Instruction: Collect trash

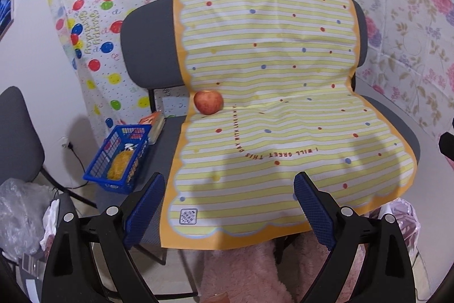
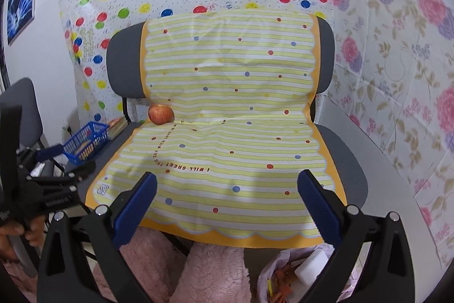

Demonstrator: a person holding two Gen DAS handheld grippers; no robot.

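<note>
A red-yellow apple (image 1: 208, 102) (image 2: 161, 114) lies at the back left of a chair seat, on a yellow striped sheet (image 1: 269, 110) (image 2: 227, 118) draped over the grey chair (image 1: 147, 53) (image 2: 124, 64). A trash bag (image 2: 300, 271) with a white block and orange scraps sits on the floor below the seat's front right; its edge shows in the left wrist view (image 1: 405, 220). My left gripper (image 1: 229, 206) is open and empty in front of the seat. My right gripper (image 2: 227, 203) is open and empty over the seat's front edge. The left gripper also shows in the right wrist view (image 2: 68, 175).
A blue basket (image 1: 119, 158) (image 2: 85, 142) with yellow stuff stands on the floor left of the chair, a carton (image 1: 153, 122) behind it. A second grey chair (image 1: 17, 132) with clear plastic (image 1: 20, 212) is at the left. Pink fluffy fabric (image 2: 198, 274) lies below.
</note>
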